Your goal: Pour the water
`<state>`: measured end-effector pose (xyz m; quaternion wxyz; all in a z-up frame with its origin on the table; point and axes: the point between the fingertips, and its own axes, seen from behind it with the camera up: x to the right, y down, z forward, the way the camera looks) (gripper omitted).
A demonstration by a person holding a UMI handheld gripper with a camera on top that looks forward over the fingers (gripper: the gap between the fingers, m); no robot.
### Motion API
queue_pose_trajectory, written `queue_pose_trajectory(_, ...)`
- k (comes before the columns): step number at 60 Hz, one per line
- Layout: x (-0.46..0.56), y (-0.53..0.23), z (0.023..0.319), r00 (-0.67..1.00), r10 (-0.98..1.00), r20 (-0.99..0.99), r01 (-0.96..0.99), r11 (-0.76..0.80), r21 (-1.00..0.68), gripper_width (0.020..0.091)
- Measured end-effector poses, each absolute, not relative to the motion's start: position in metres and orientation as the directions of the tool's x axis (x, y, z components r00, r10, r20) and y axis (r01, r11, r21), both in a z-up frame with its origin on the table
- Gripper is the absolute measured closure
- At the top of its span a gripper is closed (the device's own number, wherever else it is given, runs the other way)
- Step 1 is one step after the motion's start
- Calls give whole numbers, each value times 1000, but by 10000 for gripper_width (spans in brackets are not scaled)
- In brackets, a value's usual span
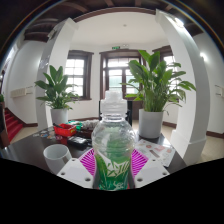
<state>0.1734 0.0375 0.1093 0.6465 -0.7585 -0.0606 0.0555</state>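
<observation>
A clear plastic bottle (113, 140) with a white cap and a green label stands upright between my fingers, close to the camera. My gripper (113, 160) is shut on it, the magenta pads (88, 160) pressing its sides. A white cup (56, 154) sits on the dark table (25, 152), to the left of the bottle and just ahead of the left finger. The bottle's base is hidden below the fingers.
Two potted plants stand beyond the table, one to the left (58, 95) and a larger one in a white pot to the right (152, 95). A dark object (76, 142) lies behind the cup. White pillars and windows fill the back of the room.
</observation>
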Motion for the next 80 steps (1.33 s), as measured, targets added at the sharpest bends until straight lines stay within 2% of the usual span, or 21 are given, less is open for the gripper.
queue_pose_trajectory(8, 172, 40, 105, 988, 156, 9, 39, -190, -981, 553)
queue_pose_trajectory(9, 173, 39, 105, 989, 149, 9, 39, -198, -980, 473)
queue_pose_trajectory(12, 179, 34, 108, 993, 117, 6, 30, -206, -978, 345)
queue_pose_trajectory(14, 186, 28, 112, 995, 103, 7, 28, -202, -979, 225)
queue_pose_trajectory(19, 193, 9, 114, 997, 74, 8, 24, -218, -976, 259)
queue_pose_trajectory(31, 188, -69, 117, 997, 6, -73, -68, -284, -956, 249)
queue_pose_trajectory(43, 168, -126, 147, 998, -38, -50, -59, -288, -956, 245)
queue_pose_trajectory(52, 155, -149, 172, 998, -68, 15, -5, -285, -959, 246)
queue_pose_trajectory(63, 130, -166, 194, 999, -38, 5, -6, -280, -960, 243)
queue_pose_trajectory(80, 119, -171, 203, 999, -45, 14, 1, -278, -961, 245)
